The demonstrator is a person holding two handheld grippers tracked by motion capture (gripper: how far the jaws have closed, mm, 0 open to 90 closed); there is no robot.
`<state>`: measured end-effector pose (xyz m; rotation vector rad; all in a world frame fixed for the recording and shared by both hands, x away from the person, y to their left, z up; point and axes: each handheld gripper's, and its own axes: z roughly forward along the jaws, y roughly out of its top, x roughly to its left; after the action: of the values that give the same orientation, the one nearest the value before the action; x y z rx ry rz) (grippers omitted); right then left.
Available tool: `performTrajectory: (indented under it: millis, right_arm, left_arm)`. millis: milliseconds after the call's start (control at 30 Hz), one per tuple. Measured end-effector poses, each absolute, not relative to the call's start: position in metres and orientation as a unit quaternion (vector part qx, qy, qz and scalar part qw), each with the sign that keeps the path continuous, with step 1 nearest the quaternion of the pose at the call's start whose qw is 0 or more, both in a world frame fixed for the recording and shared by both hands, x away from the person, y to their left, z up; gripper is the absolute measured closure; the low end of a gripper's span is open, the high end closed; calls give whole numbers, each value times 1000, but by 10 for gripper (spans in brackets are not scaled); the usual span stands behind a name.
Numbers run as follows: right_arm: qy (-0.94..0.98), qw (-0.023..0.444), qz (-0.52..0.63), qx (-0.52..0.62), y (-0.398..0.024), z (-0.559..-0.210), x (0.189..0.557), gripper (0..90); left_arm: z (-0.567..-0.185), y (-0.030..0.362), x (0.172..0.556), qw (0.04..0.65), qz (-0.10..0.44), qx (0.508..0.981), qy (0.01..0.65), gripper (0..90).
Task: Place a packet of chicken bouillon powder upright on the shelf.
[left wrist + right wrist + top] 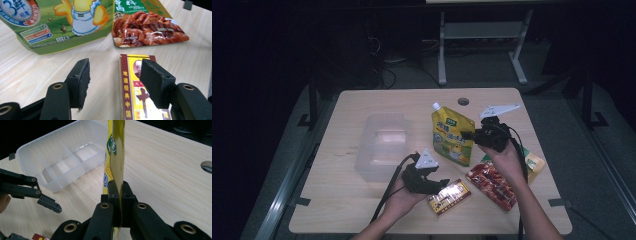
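— Pinching what, on your right side?

— Your right gripper (119, 195) had its jaws pressed together on the edge of the yellow-green spouted pouch (451, 139), which stood upright near the middle of the tabletop (362, 210). In the right gripper view the pouch (115, 157) rose edge-on straight up from between the jaws.

— And your left?

— Your left gripper (113, 80) had its jaws spread, holding nothing. One jaw hung over the red-and-yellow box (132, 97), the other over bare wood beside it. In the high view that gripper (424, 180) sat just left of the box (449, 196), near the front edge.

— What lay around them?

— A red meat packet (147, 30) lay flat just beyond the box, beside the pouch's lower edge (57, 25). A green-and-yellow packet (532, 162) showed partly behind your right forearm. The clear plastic divided container (62, 160) sat left of the pouch, apart from it.
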<state>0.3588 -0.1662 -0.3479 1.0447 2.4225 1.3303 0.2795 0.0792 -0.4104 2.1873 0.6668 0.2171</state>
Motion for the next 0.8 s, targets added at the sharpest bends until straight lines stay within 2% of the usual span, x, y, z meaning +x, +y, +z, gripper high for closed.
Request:
performTrajectory:
  millis: [800]
  right_arm:
    - [824, 84, 467, 308, -133, -311, 363, 898]
  left_arm:
    - [-414, 93, 249, 420, 86, 873, 233, 342]
